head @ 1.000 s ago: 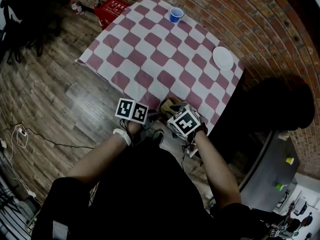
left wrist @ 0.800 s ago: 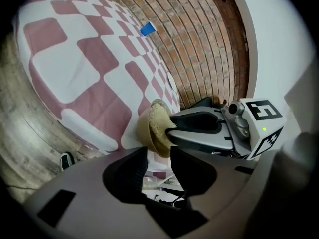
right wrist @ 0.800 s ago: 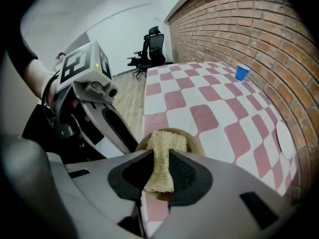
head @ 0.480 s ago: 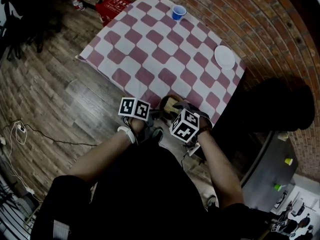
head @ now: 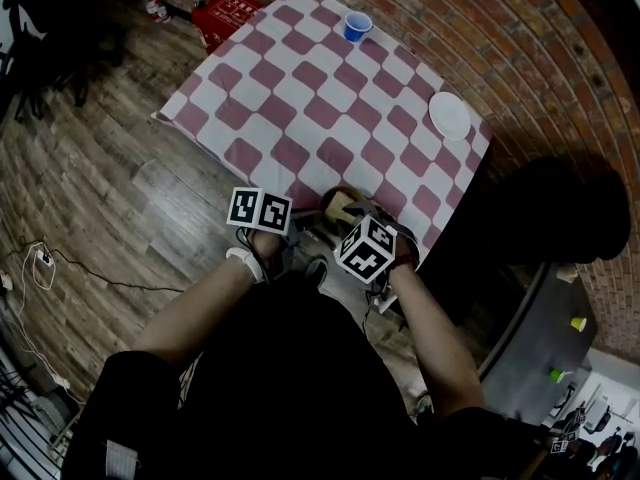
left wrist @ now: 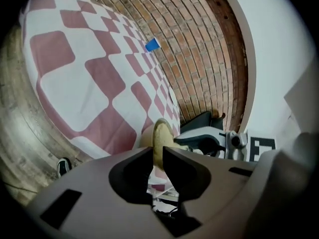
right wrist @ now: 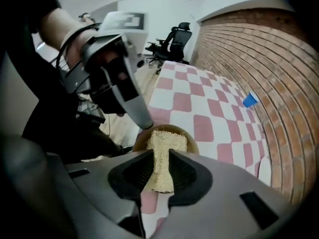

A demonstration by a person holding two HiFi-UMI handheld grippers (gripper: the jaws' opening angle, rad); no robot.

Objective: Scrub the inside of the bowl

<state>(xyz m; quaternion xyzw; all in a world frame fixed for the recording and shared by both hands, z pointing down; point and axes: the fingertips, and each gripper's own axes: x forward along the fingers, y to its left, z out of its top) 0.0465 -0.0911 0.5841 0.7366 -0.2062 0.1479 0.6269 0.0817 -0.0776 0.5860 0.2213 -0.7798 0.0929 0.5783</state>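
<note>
At the bottom of the right gripper view, the right gripper (right wrist: 160, 157) is clenched on a straw-coloured scrub pad (right wrist: 164, 146), whose free end reaches over the tan bowl (right wrist: 191, 142) just beyond. In the lower centre of the left gripper view, the left gripper (left wrist: 157, 151) has the bowl's rim between its jaws. They have just been closing and now appear to pinch the thin wall from one side. In the head view the bowl sits low in the frame, at the very near edge of the desk (head: 330, 118), right in front of the person.

The main risk is that edge. The bowl is held only by a narrow bite on its rim, so a firm scrubbing stroke could lever it out of the jaws, or tip it toward the floor below. The checked cloth (head: 262, 128) under it may also creep or bunch as the pad drags, carrying the bowl with it. The pad is held by a narrow strip and looks soft, so under pressure it may fold or twist rather than scour. Working near the pinched side could knock it against the left gripper.

Farther up the frame, a white plate (head: 449, 115) lies at the right edge of the desk. A blue cup (head: 356, 25) stands at the far end, well clear of the work.
</note>
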